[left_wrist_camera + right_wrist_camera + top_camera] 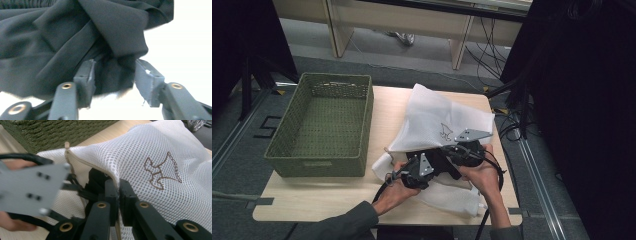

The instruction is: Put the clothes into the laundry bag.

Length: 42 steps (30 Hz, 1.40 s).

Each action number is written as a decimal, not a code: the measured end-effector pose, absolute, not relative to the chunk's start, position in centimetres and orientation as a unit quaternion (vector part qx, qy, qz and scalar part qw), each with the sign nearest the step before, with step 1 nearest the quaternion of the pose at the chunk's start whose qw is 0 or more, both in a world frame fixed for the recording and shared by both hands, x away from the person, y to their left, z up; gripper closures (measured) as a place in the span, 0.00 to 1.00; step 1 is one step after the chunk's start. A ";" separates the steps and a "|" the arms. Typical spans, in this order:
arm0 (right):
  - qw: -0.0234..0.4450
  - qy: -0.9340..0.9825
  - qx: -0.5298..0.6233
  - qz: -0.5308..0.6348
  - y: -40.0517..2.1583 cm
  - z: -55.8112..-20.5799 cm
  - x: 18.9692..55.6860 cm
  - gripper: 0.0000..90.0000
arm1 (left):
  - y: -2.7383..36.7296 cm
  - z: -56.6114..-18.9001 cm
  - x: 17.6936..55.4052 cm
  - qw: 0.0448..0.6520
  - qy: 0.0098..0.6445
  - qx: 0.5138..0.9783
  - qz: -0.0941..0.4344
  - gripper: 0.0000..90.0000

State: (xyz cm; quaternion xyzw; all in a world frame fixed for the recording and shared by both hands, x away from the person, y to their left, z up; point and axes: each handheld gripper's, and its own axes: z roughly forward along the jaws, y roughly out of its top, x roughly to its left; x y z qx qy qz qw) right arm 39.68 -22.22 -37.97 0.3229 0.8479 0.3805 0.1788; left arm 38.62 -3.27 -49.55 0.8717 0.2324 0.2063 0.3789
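Right now — right gripper [117, 195]: jaws clamped on the white mesh laundry bag [155, 152] rim; could slip, closing the mouth.
Left gripper [113, 82]: jaws apart around black garment [75, 32] — may snag.

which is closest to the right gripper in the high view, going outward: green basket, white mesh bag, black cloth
1. white mesh bag, its edge clamped in the right gripper
2. black cloth, just left of it, by the left gripper
3. green basket, far left on the table

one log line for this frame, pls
right gripper: shut on mesh bag edge | left gripper: open at black garment | basket: empty
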 end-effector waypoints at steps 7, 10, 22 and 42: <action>0.167 0.851 0.328 0.375 -22.0 -38.3 39.6 0.97 | 0.3 -48.7 37.1 0.382 0.241 0.872 0.188 0.51; 0.170 0.855 0.325 0.367 -21.8 -38.4 39.5 0.97 | 1.4 -48.7 36.7 0.376 0.241 0.877 0.176 0.54; 0.164 0.881 0.297 0.330 -20.6 -40.4 39.2 0.97 | 4.4 -48.3 34.9 0.372 0.258 0.881 0.141 0.54; 0.114 0.904 0.311 0.269 -19.3 -43.7 38.7 0.97 | 7.3 -47.1 33.3 0.368 0.272 0.879 0.133 0.41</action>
